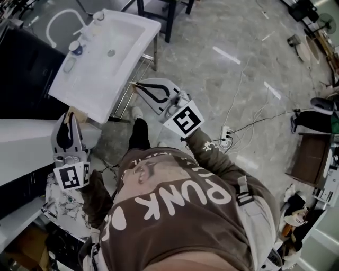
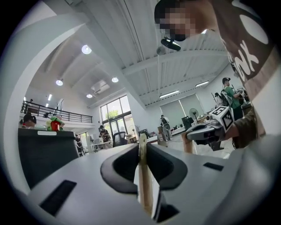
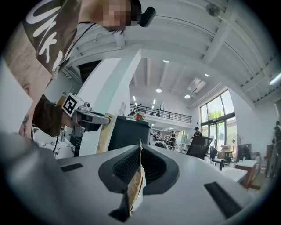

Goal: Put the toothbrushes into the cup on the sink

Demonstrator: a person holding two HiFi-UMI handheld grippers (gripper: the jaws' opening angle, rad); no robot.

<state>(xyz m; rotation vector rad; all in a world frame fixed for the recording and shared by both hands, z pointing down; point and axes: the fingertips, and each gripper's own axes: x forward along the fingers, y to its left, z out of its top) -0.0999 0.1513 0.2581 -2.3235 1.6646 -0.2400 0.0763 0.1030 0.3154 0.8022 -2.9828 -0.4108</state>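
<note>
The white sink (image 1: 126, 35) stands at the upper left of the head view, with a small cup (image 1: 76, 49) on its left ledge. My left gripper (image 1: 69, 117) hovers just off the sink's near corner, shut on a tan toothbrush (image 1: 71, 113) that shows as a flat wooden strip (image 2: 143, 176) between the jaws. To the right of the sink's edge, my right gripper (image 1: 139, 86) is shut on a second toothbrush (image 1: 134, 83), which looks like a tan printed pack (image 3: 136, 184) pinched in the jaws. Both grippers point upward in their own views.
A tap (image 1: 98, 16) and a white item (image 1: 69, 65) stand by the cup. A metal frame (image 1: 130, 87) runs under the sink. Cables and a power strip (image 1: 226, 138) lie on the marble floor, with a dark cabinet (image 1: 21, 74) at the left.
</note>
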